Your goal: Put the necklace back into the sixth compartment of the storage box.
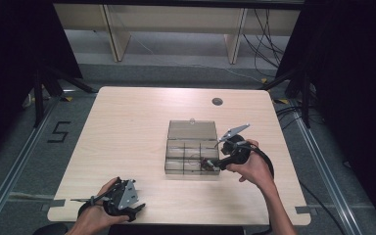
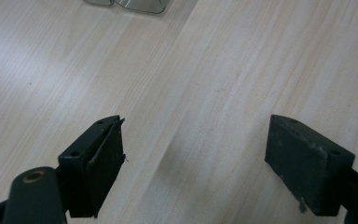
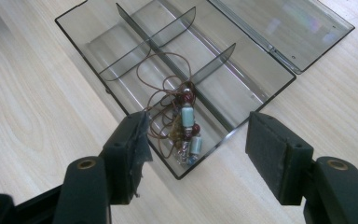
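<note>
The right gripper (image 3: 196, 149) hangs with its jaws spread wide and empty, just above the near corner of a clear plastic box (image 3: 88, 28). In that corner compartment lies a beaded necklace (image 3: 184, 123) on a thin brown cord; the other compartments are bare. The box lid (image 3: 284, 28) lies open flat on the table (image 1: 127, 127). The left gripper (image 2: 193, 158), jaws also apart, rests near the table's front edge, well apart from the box.

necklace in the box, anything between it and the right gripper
Nothing visible does. The right gripper is open just above the beaded necklace, which lies in the near corner compartment of the open clear box.
</note>
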`<state>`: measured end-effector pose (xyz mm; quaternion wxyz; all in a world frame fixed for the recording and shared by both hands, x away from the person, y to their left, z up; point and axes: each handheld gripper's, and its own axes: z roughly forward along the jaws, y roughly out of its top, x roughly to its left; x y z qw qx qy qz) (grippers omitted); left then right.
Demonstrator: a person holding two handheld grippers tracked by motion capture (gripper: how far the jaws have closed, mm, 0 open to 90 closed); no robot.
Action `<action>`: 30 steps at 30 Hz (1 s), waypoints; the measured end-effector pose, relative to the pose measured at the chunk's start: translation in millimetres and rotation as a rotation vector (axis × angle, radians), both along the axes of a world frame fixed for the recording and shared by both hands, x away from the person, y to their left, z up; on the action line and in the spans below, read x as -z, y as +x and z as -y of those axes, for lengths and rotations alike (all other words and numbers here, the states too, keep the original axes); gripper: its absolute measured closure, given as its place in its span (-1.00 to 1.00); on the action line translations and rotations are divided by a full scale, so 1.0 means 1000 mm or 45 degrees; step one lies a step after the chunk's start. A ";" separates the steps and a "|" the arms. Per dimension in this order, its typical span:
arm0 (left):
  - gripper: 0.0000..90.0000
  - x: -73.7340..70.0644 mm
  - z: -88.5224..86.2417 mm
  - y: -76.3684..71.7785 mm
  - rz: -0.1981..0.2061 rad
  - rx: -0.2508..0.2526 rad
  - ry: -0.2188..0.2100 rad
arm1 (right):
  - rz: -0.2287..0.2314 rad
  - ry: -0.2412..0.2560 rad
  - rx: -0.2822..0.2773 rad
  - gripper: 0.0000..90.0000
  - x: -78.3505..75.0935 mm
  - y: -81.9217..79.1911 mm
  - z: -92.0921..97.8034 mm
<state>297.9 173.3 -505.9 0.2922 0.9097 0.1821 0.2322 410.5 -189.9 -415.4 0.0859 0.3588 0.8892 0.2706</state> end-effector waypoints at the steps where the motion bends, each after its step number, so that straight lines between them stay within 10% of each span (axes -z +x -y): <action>1: -0.58 0.000 0.000 0.000 0.000 0.000 0.000 | 0.004 -0.007 0.013 -0.12 0.000 -0.001 0.000; 16: -0.58 0.000 0.001 0.000 -0.001 0.002 0.002 | -0.045 0.089 0.049 -0.25 0.005 -0.014 0.001; 30: -0.58 0.000 0.001 -0.001 0.003 0.005 0.003 | 0.050 0.160 0.037 -0.30 0.016 -0.024 0.011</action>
